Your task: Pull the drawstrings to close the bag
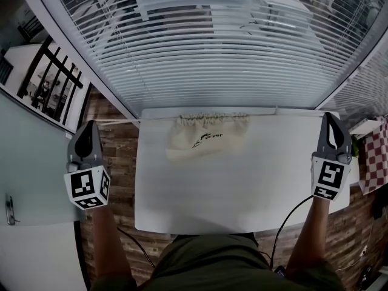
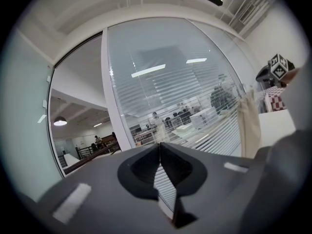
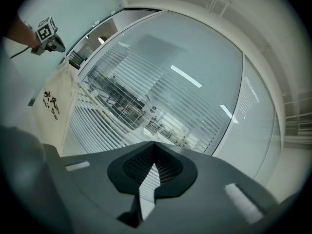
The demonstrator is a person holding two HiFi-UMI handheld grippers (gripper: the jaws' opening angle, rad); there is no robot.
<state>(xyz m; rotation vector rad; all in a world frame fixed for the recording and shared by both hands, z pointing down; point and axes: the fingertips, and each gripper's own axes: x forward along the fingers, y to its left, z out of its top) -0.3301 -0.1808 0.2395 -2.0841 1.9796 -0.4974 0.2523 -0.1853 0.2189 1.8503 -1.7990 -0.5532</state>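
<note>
A cream drawstring bag [image 1: 206, 141] with black print lies at the far edge of the white table [image 1: 242, 187], its mouth gathered tight. A thin pale drawstring [image 1: 118, 123] runs left from the mouth to my left gripper [image 1: 91, 126], held off the table's left side. Level with the mouth at the table's right edge is my right gripper [image 1: 329, 117]. In the left gripper view the jaws [image 2: 160, 144] meet at the tips, and the bag [image 2: 249, 126] shows at right. The right gripper [image 3: 155, 143] is also shut, with the bag [image 3: 53, 106] at left. The strings at the jaw tips are too thin to make out.
Glass with white blinds [image 1: 212, 53] stands right behind the table. A red checkered cloth [image 1: 376, 156] hangs at the far right. A black cable [image 1: 285, 223] trails under my right forearm. Brick-patterned floor [image 1: 118, 162] shows left of the table.
</note>
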